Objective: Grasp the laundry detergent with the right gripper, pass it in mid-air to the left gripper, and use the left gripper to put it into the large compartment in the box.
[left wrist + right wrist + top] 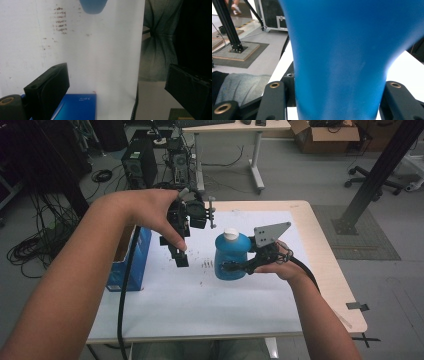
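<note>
Blue bottle (231, 256) with white cap (230, 234) is clamped upright by the right gripper (235, 266) near mid-table (200, 315), apparently just above the sheet. Left gripper (181, 255) is held beside it, jaws wide, nothing between. Step judged: bottle steadied; next, the cap is likely to be grasped from above, calling for alignment over it

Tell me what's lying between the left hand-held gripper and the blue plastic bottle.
In the high view, only white table cover with small dark specks: no object between left hand-held gripper and blue plastic bottle.
</note>
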Motion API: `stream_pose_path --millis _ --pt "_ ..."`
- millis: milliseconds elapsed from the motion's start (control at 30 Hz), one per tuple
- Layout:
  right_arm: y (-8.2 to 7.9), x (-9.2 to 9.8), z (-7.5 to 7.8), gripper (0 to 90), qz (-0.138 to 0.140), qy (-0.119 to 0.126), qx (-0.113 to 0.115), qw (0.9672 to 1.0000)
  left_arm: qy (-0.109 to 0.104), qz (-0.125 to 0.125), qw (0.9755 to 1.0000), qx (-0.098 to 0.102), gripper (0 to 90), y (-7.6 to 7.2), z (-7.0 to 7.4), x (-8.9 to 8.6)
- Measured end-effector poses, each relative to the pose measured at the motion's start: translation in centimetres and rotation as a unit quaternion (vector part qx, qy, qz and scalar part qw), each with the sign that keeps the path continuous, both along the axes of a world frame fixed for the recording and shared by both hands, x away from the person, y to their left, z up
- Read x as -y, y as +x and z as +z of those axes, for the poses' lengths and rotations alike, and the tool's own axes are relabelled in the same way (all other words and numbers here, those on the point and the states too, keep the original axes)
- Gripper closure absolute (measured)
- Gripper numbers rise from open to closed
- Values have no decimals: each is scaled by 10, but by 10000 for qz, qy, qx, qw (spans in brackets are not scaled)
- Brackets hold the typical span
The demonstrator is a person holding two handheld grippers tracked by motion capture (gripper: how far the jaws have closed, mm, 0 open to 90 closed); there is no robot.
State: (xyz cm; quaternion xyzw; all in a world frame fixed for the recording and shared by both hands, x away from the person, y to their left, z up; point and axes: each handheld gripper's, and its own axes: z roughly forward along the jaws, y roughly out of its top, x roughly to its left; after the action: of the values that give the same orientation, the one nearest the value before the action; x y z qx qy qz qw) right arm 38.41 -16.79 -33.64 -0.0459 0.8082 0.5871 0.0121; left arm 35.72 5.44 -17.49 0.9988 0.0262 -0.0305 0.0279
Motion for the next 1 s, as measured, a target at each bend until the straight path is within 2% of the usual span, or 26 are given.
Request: stream_pose_path --millis 233,333,1000 --pt "-1 -8 -3 465 56 18 15 10000 12 -21 10000 3 56 -1 0 3" --pt "-1 -11 -5 465 79 37 12 10000 -48 -39 10000 -11 55 -1 2 4" --pt "-1 -35 -11 464 166 84 31 9998 90 -148 9998 7 54 -4 -3 20"
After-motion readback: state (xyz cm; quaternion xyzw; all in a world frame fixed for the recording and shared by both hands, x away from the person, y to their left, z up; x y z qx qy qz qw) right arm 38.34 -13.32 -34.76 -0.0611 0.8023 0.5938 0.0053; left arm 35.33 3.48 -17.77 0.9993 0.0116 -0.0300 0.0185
